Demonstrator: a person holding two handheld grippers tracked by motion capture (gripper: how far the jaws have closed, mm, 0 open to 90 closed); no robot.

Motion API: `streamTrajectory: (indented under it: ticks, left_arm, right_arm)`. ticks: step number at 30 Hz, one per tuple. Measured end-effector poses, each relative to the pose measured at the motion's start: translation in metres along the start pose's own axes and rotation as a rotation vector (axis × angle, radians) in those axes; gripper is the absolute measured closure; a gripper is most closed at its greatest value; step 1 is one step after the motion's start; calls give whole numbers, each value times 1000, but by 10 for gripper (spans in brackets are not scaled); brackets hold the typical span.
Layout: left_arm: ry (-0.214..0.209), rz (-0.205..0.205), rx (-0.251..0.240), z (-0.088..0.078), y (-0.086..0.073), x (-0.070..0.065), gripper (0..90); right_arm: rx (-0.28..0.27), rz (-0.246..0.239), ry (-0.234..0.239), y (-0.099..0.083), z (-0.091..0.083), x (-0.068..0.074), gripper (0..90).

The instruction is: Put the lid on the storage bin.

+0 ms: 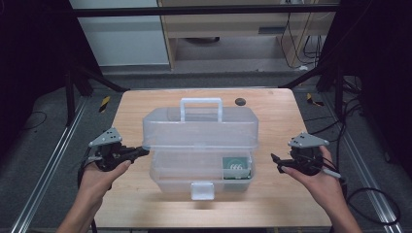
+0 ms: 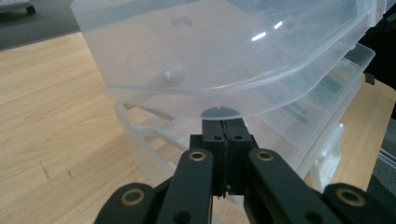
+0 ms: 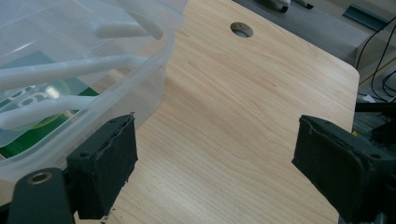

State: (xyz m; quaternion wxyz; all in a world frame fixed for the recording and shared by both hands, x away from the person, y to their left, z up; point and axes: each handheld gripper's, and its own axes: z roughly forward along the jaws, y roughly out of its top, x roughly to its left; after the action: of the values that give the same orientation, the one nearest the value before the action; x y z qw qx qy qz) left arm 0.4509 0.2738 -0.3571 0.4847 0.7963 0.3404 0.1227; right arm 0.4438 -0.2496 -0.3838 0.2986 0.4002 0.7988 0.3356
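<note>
Translucent plastic toolbox [image 1: 200,145] sits in the middle of the wooden surface [image 1: 272,121], its lid [image 1: 200,127] raised above the lower tub with the white handle [image 1: 201,108] standing up on top. The box is clear, smooth and round-cornered, with a white latch tab [image 1: 202,190] at the front. Inside the tub, at its right end, lies a green card or packet [image 1: 236,168] with pale digits on it.

Left hand-held gripper [image 1: 138,152] has its black jaws pressed together, and in the left gripper view their tips [image 2: 224,135] sit right at the lower rim of the lid's end wall; whether they pinch a thin edge there I cannot tell.

Right hand-held gripper [image 1: 277,162] is held just off the box's right end with its jaws wide apart and nothing between them. In the right gripper view one rubbery black pad [image 3: 112,158] is just beside the tub's corner.

Light wood grain covers the surface, with a round hole [image 3: 242,30] near the far edge.
</note>
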Motion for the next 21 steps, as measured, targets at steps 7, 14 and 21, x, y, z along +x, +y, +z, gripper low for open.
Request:
streamTrajectory:
  ticks: [7, 14, 21]
  left_arm:
    - [6, -3, 4, 0, -9, -1, 898]
    - [14, 5, 14, 1, -16, -3, 898]
    - [12, 11, 24, 2, -21, -4, 898]
  right_arm:
    - [5, 0, -8, -4, -1, -2, 136]
    - [13, 11, -16, -8, 2, -4, 138]
    - [27, 24, -17, -13, 8, -5, 139]
